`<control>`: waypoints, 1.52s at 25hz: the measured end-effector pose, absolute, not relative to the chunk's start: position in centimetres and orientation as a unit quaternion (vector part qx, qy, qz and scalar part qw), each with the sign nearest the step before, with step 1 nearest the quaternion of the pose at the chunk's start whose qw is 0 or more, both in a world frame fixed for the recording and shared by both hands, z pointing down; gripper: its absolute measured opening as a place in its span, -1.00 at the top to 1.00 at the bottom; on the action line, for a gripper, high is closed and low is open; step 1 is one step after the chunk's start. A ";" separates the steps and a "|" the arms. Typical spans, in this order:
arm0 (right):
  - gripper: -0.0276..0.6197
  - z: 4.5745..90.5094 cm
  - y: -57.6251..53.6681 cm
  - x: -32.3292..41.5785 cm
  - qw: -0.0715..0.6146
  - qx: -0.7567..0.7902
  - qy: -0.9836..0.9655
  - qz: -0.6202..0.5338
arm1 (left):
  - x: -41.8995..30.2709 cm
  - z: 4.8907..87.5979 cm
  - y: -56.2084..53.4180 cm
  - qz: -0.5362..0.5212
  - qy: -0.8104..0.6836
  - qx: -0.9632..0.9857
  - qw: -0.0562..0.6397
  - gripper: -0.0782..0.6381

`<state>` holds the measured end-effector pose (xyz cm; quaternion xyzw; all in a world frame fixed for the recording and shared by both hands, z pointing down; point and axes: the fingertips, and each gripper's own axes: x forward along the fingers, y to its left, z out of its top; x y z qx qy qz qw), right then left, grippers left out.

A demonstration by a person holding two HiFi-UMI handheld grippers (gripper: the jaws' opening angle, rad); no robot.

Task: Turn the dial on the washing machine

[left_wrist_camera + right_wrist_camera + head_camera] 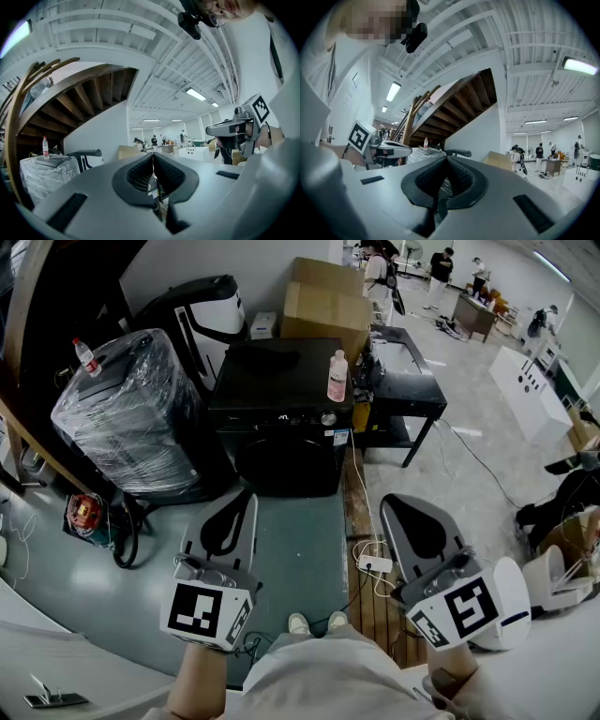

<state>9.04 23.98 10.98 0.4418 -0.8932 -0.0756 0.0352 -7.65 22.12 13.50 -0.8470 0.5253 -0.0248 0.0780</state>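
The black washing machine (281, 427) stands on the floor ahead of me, with its round silver dial (327, 418) at the right of the control strip. A pink bottle (337, 377) sits on its top. Both grippers hang well short of the machine, over the floor. My left gripper (236, 505) is shut with nothing between its pads (140, 174). My right gripper (397, 508) is also shut and empty, pads (459, 178) pressed together. Each gripper view points upward at ceiling and staircase; the right gripper (232, 129) shows in the left gripper view and the left gripper (389, 150) in the right one.
A plastic-wrapped appliance (127, 418) stands left of the machine, cardboard boxes (323, 301) behind it, and a black table (403, 381) to its right. A power strip (375, 563) with cables lies on the wooden strip by my feet. People stand far back.
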 end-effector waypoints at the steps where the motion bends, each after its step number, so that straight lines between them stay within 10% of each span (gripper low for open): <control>1: 0.83 10.9 23.9 9.2 0.030 0.446 -0.892 -0.075 | -7.7 13.5 22.1 -0.026 0.525 -0.847 0.078 0.73; 16: 0.83 11.2 22.6 8.2 0.020 0.462 -0.884 -0.073 | -9.6 14.8 20.5 -0.045 0.524 -0.847 0.073 0.73; 19: 0.12 11.5 22.0 8.5 0.028 0.484 -0.872 -0.069 | -9.9 14.8 20.2 -0.039 0.515 -0.853 0.077 0.73; 38: 0.12 15.5 10.7 11.1 0.061 0.520 -0.851 -0.041 | -9.1 17.2 9.7 -0.057 0.508 -0.857 0.061 0.73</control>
